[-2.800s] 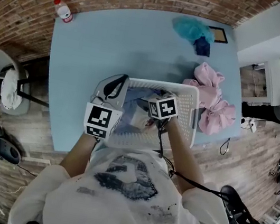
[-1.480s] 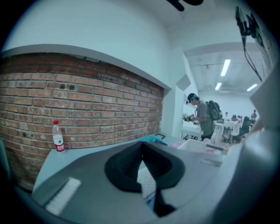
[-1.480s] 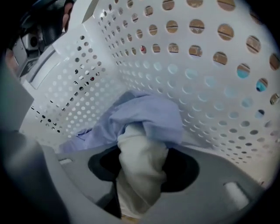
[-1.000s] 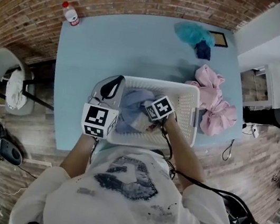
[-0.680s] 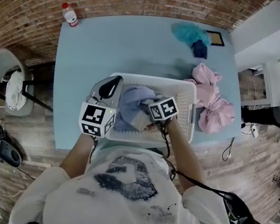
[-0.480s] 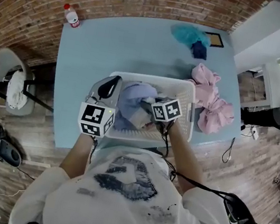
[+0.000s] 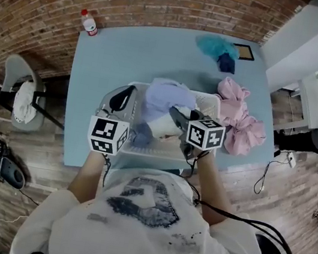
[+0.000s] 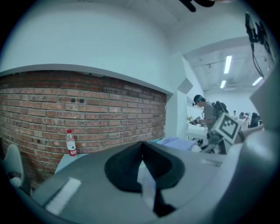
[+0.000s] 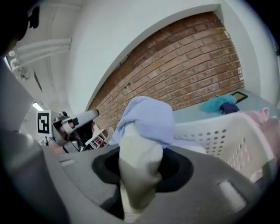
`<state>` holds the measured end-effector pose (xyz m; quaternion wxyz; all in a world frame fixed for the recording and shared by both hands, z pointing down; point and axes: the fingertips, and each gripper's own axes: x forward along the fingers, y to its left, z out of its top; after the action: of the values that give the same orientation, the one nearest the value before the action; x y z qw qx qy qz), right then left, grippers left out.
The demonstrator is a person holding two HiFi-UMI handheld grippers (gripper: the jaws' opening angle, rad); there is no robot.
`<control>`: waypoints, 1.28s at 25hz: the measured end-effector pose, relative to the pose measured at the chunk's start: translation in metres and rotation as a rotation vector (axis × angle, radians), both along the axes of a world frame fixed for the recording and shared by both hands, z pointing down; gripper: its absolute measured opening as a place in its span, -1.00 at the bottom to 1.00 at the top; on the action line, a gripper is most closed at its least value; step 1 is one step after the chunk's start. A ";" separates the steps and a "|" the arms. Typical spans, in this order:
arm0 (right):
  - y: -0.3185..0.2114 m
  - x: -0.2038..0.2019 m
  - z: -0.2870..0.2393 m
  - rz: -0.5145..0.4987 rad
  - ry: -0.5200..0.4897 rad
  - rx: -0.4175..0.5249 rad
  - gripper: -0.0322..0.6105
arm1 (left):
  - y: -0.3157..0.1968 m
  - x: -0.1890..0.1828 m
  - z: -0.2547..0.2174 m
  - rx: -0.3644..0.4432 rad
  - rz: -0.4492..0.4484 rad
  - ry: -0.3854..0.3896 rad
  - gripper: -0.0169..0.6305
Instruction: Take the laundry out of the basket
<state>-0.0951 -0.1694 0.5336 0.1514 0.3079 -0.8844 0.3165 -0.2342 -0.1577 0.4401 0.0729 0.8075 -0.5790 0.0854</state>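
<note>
two hand-held grippers: right (image 7: 175, 119) clamps a white sock (image 9: 138, 157), left (image 7: 127, 94) pinches the basket (image 9: 218, 131).

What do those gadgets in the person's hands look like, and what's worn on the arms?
The left gripper and right gripper are chunky grey plastic shells, black-lined around the jaws, each carrying a white cube with black square markers. A black cable trails from the right one. The arms are bare below a white short-sleeved T-shirt with a dark print.
</note>
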 end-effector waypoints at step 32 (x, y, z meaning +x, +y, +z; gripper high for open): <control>0.009 0.050 -0.248 0.137 -0.059 0.591 -0.40 | 0.013 0.035 -0.142 0.275 -0.046 -0.086 -0.98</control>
<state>-0.0451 -0.1609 0.2860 0.0078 0.3880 -0.9194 0.0637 -0.1989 -0.1452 0.2978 -0.0611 0.7919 -0.6064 0.0381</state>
